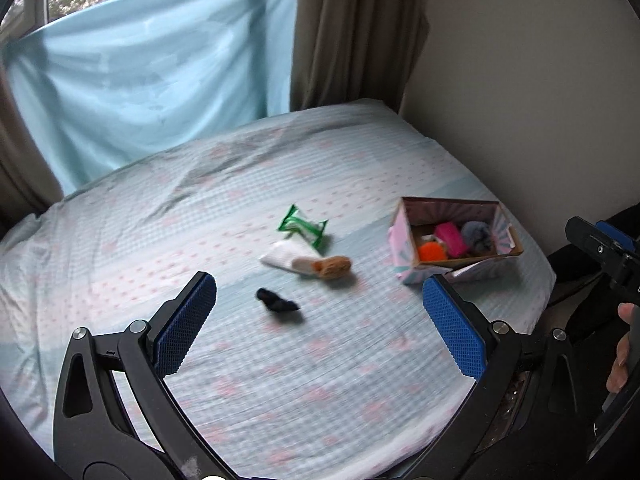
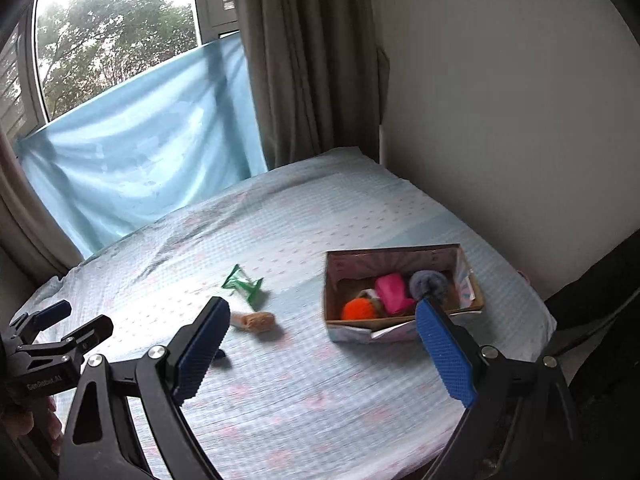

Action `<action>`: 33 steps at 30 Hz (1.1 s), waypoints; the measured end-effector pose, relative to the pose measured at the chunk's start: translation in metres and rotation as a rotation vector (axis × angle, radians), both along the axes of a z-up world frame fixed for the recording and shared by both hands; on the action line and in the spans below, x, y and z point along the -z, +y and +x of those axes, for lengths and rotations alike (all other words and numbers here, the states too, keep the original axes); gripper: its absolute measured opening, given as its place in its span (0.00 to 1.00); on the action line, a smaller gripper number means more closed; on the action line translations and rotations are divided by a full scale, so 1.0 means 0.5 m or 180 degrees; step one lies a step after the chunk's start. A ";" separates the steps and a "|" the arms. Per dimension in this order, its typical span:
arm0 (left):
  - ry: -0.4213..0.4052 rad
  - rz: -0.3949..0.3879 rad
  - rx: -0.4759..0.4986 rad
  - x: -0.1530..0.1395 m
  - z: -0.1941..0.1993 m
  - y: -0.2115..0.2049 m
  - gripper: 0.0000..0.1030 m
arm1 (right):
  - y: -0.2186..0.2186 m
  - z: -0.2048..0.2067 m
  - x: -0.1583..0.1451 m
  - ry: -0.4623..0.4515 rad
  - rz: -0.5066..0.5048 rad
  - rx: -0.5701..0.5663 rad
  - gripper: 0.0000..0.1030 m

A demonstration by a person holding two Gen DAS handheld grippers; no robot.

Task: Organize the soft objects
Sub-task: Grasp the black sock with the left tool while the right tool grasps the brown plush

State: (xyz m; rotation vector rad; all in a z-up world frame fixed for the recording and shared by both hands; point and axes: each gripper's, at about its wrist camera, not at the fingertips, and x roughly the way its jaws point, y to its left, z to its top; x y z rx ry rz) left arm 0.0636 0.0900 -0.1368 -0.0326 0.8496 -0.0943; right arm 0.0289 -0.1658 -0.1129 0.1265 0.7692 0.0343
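Note:
A cardboard box (image 1: pixel 404 240) (image 2: pixel 332 300) stands on the bed at the right. It holds an orange pom-pom (image 1: pixel 431 252) (image 2: pixel 360 309), a pink soft item (image 1: pixel 452 238) (image 2: pixel 394 288) and a grey fluffy ball (image 1: pixel 476 234) (image 2: pixel 428 283). On the sheet lie a green packet (image 1: pixel 302 227) (image 2: pixel 243 282), a white tissue pack (image 1: pixel 282 258), a tan soft toy (image 1: pixel 334 267) (image 2: pixel 258 321) and a black soft item (image 1: pixel 277 301). My left gripper (image 1: pixel 320 320) is open above the sheet, empty. My right gripper (image 2: pixel 320 348) is open, empty, short of the box.
The bed (image 1: pixel 240 184) has a pale checked sheet and meets a wall on the right. A blue cloth (image 1: pixel 152 80) and brown curtains (image 1: pixel 352 32) hang behind it. The right gripper shows at the left wrist view's right edge (image 1: pixel 604 256); the left gripper shows at the right wrist view's left edge (image 2: pixel 56 336).

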 end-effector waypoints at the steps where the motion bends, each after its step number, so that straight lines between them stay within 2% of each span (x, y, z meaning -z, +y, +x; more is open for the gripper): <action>1: 0.0005 -0.0013 -0.0014 0.005 -0.006 0.021 1.00 | 0.011 -0.002 0.001 0.0003 0.0012 -0.0013 0.90; 7: 0.0008 -0.0020 -0.0122 0.046 -0.017 0.102 1.00 | 0.090 0.013 0.037 0.0025 0.0139 -0.0106 0.90; 17: 0.0378 -0.0117 -0.0320 0.185 0.061 0.162 1.00 | 0.179 0.103 0.154 0.0280 0.0203 -0.0334 0.90; 22: 0.0564 -0.0301 -0.0328 0.279 0.117 0.169 0.99 | 0.216 0.180 0.240 0.0435 0.0201 -0.0435 0.90; 29: 0.0709 -0.0241 -0.0290 0.423 0.199 0.148 0.96 | 0.245 0.281 0.389 0.0628 0.0246 -0.0529 0.90; 33: 0.0820 -0.0234 -0.0274 0.514 0.249 0.139 0.88 | 0.260 0.339 0.478 0.0791 0.0192 -0.0546 0.90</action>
